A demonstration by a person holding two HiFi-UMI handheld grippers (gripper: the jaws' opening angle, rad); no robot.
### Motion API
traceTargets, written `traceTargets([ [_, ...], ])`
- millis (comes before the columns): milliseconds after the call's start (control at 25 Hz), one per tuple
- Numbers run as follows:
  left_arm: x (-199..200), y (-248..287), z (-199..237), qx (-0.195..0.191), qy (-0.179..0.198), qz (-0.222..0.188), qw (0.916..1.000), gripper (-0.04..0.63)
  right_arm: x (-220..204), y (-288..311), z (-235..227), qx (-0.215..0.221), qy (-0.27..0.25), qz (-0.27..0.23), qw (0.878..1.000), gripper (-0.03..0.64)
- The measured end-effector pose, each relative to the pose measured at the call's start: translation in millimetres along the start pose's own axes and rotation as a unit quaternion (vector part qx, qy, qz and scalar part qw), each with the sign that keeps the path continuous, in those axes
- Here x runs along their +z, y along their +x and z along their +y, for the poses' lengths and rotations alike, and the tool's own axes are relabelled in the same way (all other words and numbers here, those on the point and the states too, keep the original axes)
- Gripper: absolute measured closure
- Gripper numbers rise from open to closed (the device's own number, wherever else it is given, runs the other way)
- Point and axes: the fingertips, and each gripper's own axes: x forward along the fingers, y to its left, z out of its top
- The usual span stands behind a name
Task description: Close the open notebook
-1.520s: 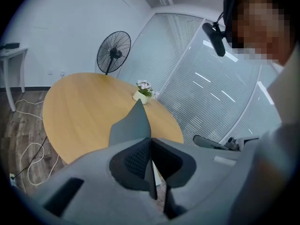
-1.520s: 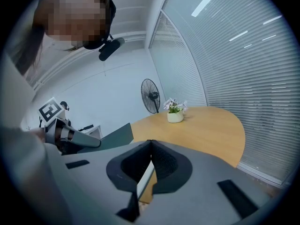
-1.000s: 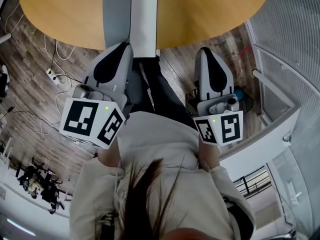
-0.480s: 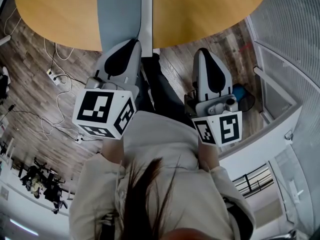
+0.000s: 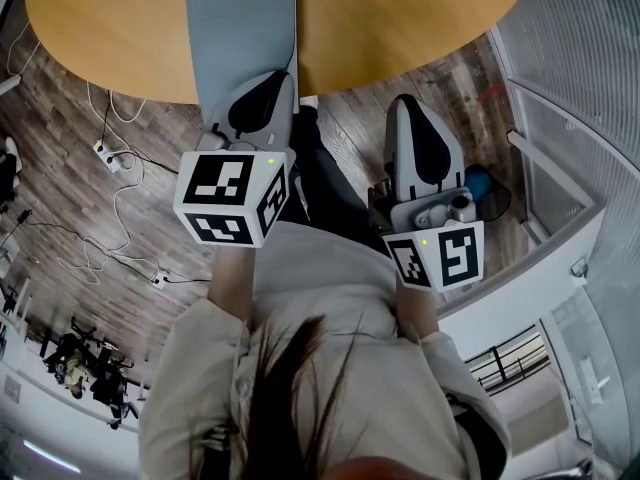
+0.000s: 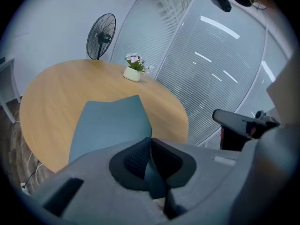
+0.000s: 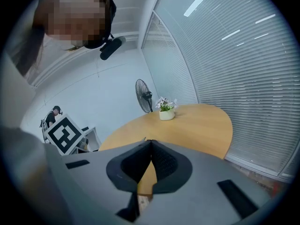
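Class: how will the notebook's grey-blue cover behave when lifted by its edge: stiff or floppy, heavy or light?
Probably floppy: the cover curves while the left tool pinches its edge. Likely light: it looks like one thin sheet.

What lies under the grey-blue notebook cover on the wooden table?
Along the right side of the cover, only a thin pale strip, likely page edges, shows. The pages themselves are covered.
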Motion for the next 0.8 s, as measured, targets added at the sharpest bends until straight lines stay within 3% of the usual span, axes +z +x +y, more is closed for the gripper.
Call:
traceTargets([
  [440,-19,31,0,0.015,0.011,0.028,0.9994,0.566,-3,0,-3,-0.001,0.001,0.003,1.000,0.615],
  [800,-31,42,3,0.053,0.043,0.059,0.9959,0.563,-3,-3,-3,-0.003,0.002,0.000,1.000,0.615],
])
